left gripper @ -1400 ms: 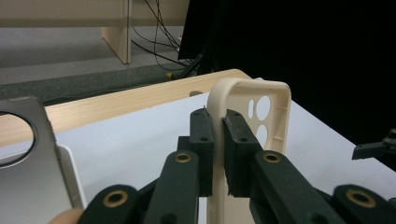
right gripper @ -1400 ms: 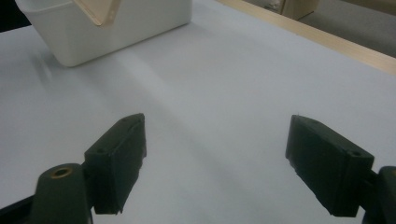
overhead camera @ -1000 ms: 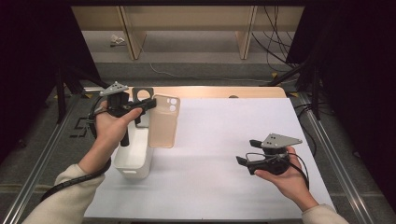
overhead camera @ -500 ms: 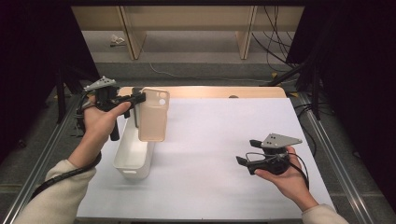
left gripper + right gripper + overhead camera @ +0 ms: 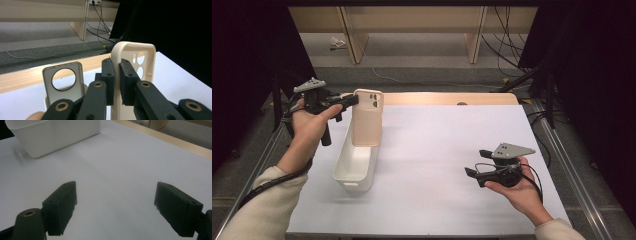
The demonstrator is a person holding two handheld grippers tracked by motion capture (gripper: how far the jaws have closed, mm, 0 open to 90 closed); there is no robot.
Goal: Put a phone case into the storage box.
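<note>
The left gripper (image 5: 114,75) is clamped on the side wall of a beige phone case (image 5: 133,53); in the left gripper view both black pads press on the case's thin edge, one on each face. The same view shows the case's camera cut-outs near its top corner, and beside the jaws a second, grey phone case (image 5: 62,83) with one large round opening, standing upright.

From the high view, the left gripper (image 5: 349,100) is held level above the far end of a white bin (image 5: 343,167). The beige phone case (image 5: 367,120) hangs upright from it, its lower end over or within the bin's far end; which, that view does not settle. The grey case cannot be made out there. The left hand (image 5: 309,125) grips the tool's handle beside the table's left edge.

The right gripper (image 5: 473,165) sits well apart, near the right front of the white table (image 5: 437,150), cradled in the right hand (image 5: 519,192). In the right gripper view its jaws (image 5: 115,205) stand wide apart with nothing but bare tabletop between them. That view also shows the bin's near wall (image 5: 50,135) at upper left and the table's wooden far edge (image 5: 175,141).
</note>
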